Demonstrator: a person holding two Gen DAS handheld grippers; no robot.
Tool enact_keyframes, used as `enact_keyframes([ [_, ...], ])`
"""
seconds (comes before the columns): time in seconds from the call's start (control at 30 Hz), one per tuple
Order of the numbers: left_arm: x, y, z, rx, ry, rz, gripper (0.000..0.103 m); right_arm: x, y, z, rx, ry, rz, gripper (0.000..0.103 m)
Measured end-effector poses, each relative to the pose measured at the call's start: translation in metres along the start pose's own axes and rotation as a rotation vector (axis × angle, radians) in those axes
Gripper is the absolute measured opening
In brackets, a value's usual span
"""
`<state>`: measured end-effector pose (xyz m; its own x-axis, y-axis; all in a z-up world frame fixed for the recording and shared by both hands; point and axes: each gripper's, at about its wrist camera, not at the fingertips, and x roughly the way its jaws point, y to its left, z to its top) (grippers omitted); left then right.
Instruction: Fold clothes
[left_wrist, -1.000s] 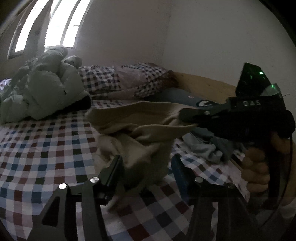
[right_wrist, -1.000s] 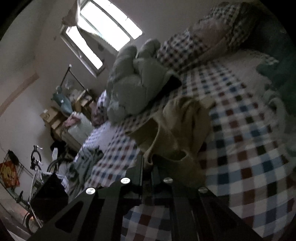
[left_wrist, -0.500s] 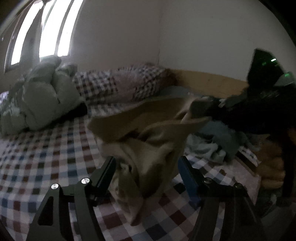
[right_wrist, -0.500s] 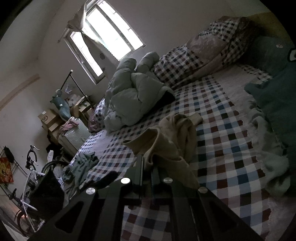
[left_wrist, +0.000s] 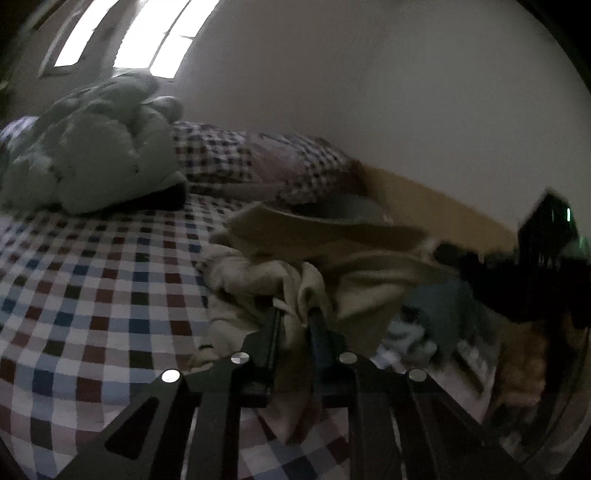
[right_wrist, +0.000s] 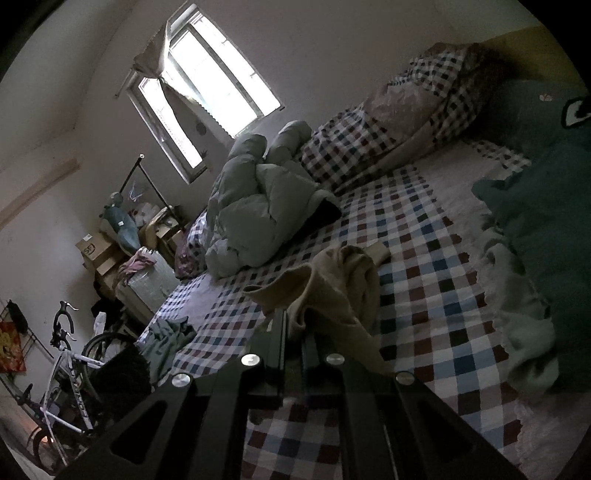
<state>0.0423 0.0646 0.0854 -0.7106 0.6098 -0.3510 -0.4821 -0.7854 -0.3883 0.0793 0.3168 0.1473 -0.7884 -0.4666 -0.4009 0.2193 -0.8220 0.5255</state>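
A beige garment (left_wrist: 354, 258) hangs bunched above the checked bed (left_wrist: 92, 295), stretched between both grippers. The left gripper (left_wrist: 295, 317) has its jaws clenched on a fold of it; half a second ago they stood wide apart. The right gripper (right_wrist: 293, 332) points along the bed, jaws pinching the garment's edge, as before.

Both my wrist cams sit low over the bed (left_wrist: 92, 295), facing the window (right_wrist: 207, 85); both catch the green duvet (left_wrist: 92, 158) and checked sheet.
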Motion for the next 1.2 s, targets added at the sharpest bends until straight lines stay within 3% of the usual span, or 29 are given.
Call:
enact_keyframes([
  [0.17,-0.016,0.038,0.006,-0.208,-0.075,-0.016,0.012,-0.004,-0.004,0.003,0.017,-0.030,-0.025,0.005],
  [0.3,-0.034,0.070,0.007,-0.361,-0.141,0.056,0.001,-0.002,-0.009,0.003,0.041,-0.046,-0.066,0.005],
  [0.5,-0.049,0.097,0.014,-0.396,-0.164,0.110,0.001,0.001,-0.032,0.007,0.117,-0.028,-0.145,0.005],
  [0.53,-0.048,0.096,0.016,-0.387,-0.154,0.084,0.002,0.002,-0.034,0.007,0.116,-0.020,-0.144,0.005],
  [0.57,-0.044,0.094,0.018,-0.380,-0.143,0.067,0.007,0.003,-0.034,0.007,0.111,-0.017,-0.140,0.005],
  [0.63,-0.040,0.083,0.019,-0.339,-0.107,0.016,0.028,0.005,-0.033,0.007,0.096,-0.010,-0.131,0.005],
  [0.67,-0.035,0.075,0.019,-0.312,-0.093,-0.011,0.051,0.006,-0.030,0.007,0.084,-0.008,-0.125,0.005],
  [0.7,-0.031,0.067,0.018,-0.285,-0.079,-0.037,0.067,0.006,-0.028,0.006,0.071,-0.007,-0.124,0.005],
  [0.8,-0.021,0.050,0.015,-0.241,-0.025,-0.078,0.076,0.008,-0.021,0.005,0.036,-0.001,-0.123,0.005],
  [1.03,0.012,0.038,0.005,-0.226,0.121,-0.060,0.076,0.002,-0.015,0.004,-0.002,-0.001,-0.109,0.005],
  [1.07,0.016,0.038,0.003,-0.229,0.139,-0.060,0.075,0.000,-0.015,0.004,-0.006,-0.001,-0.104,0.005],
  [1.13,0.023,0.037,0.000,-0.238,0.165,-0.060,0.055,-0.001,-0.016,0.003,-0.013,0.002,-0.101,0.005],
  [1.17,0.026,0.037,-0.001,-0.244,0.181,-0.049,0.024,-0.002,-0.016,0.002,-0.017,0.004,-0.102,0.005],
  [1.2,0.031,0.038,-0.003,-0.248,0.201,-0.022,0.006,-0.003,-0.018,0.002,-0.018,0.006,-0.103,0.005],
])
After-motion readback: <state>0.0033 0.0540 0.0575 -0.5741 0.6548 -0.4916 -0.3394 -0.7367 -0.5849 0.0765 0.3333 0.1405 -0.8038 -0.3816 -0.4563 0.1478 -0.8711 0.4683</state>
